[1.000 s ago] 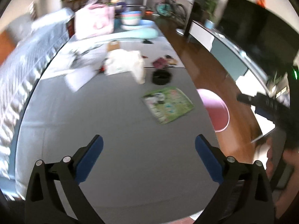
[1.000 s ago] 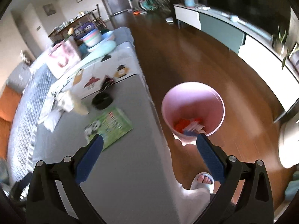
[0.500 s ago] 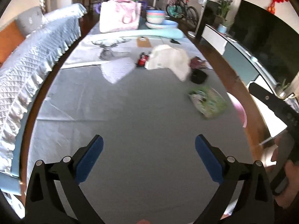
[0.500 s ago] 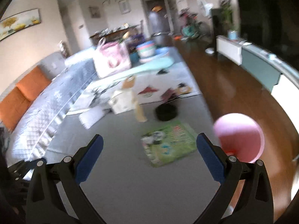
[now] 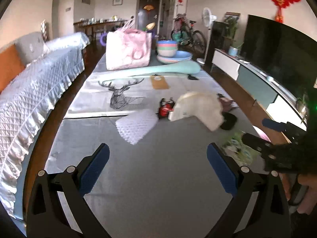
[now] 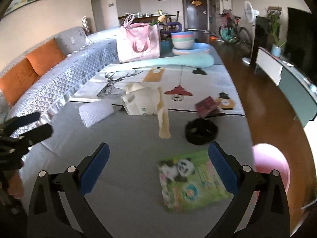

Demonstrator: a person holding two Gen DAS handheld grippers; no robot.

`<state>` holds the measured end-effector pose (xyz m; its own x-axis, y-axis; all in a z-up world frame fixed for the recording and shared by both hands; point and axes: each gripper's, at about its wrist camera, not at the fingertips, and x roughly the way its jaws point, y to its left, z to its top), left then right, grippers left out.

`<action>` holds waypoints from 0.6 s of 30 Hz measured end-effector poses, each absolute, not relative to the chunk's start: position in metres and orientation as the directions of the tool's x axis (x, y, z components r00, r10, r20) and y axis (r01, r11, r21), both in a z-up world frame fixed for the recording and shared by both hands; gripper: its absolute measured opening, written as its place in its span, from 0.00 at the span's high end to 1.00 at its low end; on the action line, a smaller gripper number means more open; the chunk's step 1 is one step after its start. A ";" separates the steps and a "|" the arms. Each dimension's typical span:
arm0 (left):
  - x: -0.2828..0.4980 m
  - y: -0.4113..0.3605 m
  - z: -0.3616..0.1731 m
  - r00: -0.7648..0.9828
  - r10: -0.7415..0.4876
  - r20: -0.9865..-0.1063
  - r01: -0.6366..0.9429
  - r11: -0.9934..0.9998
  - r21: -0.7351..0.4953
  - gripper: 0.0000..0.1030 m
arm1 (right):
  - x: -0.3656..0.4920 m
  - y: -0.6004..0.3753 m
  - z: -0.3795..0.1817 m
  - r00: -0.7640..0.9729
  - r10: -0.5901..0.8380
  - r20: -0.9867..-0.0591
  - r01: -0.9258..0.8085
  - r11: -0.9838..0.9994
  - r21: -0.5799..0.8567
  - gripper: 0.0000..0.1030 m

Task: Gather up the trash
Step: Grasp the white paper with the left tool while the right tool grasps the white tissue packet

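Note:
Trash lies scattered on the grey table [image 5: 158, 178]. A green panda packet [image 6: 190, 180] lies just ahead of my right gripper [image 6: 158, 158], which is open and holds nothing. Beyond it sit a black round dish [image 6: 201, 130], a white crumpled bag [image 6: 142, 99], a white textured sheet [image 6: 95, 113] and a dark red wrapper [image 6: 207, 106]. My left gripper [image 5: 158, 162] is open over bare table, short of the white sheet [image 5: 136, 124], a red can [image 5: 165, 109] and the white bag [image 5: 198, 107]. A pink bin [image 6: 271, 164] stands beside the table's right edge.
A pink tote [image 6: 138, 41], stacked bowls [image 6: 182, 39] and a long mint cushion [image 6: 178, 61] fill the far end of the table. A quilted sofa [image 5: 29, 99] runs along the left. A TV cabinet [image 5: 257, 79] lines the right wall across wooden floor.
Both views swung: the right gripper left the pink bin and now faces the table above the panda packet. The left view turned left, bringing the white sheet and bag to centre.

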<state>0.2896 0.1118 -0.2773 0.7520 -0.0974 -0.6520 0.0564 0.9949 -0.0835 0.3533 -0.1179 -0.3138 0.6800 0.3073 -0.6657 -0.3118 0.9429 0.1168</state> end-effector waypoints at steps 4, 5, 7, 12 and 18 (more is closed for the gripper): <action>0.317 0.122 -0.290 0.745 -0.096 -0.660 0.048 0.995 -0.091 0.07 | 0.383 -0.112 -0.320 0.677 0.353 -0.646 -0.331 0.930 0.162 0.05; 0.327 0.125 -0.293 0.745 -0.083 -0.662 0.042 0.996 -0.077 0.07 | 0.390 -0.111 -0.322 0.676 0.361 -0.643 -0.333 0.927 0.171 0.05; 0.340 0.130 -0.298 0.744 -0.084 -0.663 0.040 0.996 -0.082 0.07 | 0.406 -0.108 -0.329 0.664 0.376 -0.647 -0.336 0.922 0.191 0.05; 0.378 0.142 -0.323 0.717 -0.114 -0.688 0.019 0.989 -0.145 0.09 | 0.434 -0.101 -0.353 0.621 0.383 -0.683 -0.328 0.919 0.217 0.09; 0.387 0.140 -0.345 0.661 -0.117 -0.741 0.044 0.992 -0.117 0.88 | 0.443 -0.094 -0.365 0.565 0.361 -0.742 -0.315 0.925 0.211 0.71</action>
<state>0.3868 0.1405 -0.3455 0.6608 -0.1169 -0.7414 0.0439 0.9921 -0.1173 0.4430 -0.0943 -0.3648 0.5653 0.3612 -0.7416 -0.3149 0.9254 0.2107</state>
